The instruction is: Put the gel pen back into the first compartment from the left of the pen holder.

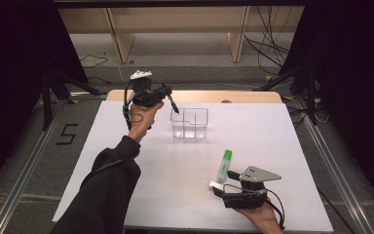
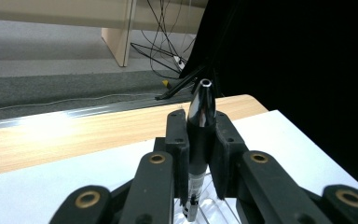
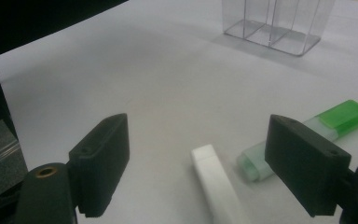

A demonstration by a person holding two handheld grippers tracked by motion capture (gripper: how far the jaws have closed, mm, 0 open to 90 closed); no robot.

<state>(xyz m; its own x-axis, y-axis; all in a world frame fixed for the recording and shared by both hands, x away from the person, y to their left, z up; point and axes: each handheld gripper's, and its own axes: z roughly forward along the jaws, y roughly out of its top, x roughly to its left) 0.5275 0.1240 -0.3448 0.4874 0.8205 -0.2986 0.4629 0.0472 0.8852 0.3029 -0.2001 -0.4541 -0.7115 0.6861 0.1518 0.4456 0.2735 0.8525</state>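
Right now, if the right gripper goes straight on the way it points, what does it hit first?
Most likely the white eraser, lying on the table between the open jaws of the right gripper. The green highlighter lies just beside it; depth is hard to judge.

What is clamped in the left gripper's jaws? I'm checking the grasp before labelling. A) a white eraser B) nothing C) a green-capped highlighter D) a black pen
D: in the left gripper view, the left gripper has its jaws closed on a black pen, held above the clear organizer.
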